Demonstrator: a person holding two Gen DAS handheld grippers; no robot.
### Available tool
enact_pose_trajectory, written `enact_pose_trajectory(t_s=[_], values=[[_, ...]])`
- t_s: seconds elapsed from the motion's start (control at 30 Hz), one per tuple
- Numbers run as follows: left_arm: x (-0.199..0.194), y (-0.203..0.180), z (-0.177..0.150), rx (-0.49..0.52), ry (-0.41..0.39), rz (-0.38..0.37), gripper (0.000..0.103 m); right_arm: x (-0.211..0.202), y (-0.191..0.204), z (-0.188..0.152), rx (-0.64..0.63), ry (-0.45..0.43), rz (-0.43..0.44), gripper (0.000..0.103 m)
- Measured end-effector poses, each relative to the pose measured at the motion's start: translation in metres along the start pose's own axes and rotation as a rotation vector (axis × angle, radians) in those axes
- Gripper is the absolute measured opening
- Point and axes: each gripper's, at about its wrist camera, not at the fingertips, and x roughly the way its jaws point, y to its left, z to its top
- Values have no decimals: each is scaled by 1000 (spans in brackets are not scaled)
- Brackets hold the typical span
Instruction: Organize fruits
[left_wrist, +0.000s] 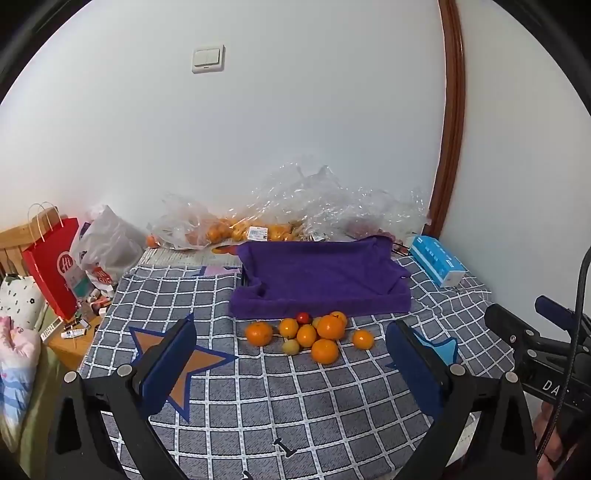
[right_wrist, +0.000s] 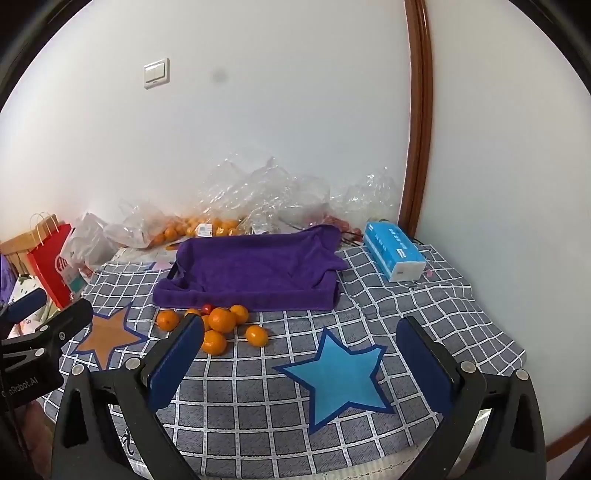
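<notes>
Oranges (left_wrist: 325, 334) cluster beside purple towel (left_wrist: 321, 280) (both tongs empty, agape).

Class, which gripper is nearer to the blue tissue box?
Right. The right gripper hovers open with the blue tissue box just ahead to its right; the left gripper is further left, facing the fruit pile.

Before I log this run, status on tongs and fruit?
Left tongs and right tongs open, empty. Loose orange and red fruits on checked cloth, before purple-towel-lined tray. Nothing in the way.
</notes>
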Motion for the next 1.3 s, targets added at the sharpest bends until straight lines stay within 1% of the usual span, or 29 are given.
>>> enact_pose_trajectory(t_s=[0.1,0.13,0.27,0.3,0.7,1.17,1.3], values=[[-4,4,-1,-11,-5,-4,103,3,3,3,-3,2,-4,103],[-2,7,2,-17,3,-6,103,0,4,-5,-3,-7,-6,103],[-3,13,3,-19,5,2,103,-2,4,-6,0,-16,-5,103],[-3,5,2,-2,5,11,103,-3,4,-6,1,-17,-5,103],[-1,1,2,-6,16,11,103,-7,2,-5,10,-22,3,103],[1,3,1,-11,27,15,103,-6,2,-8,3,-18,6,103],[-1,3,0,-3,15,22,103,-3,3,-6,2,-15,9,103]])
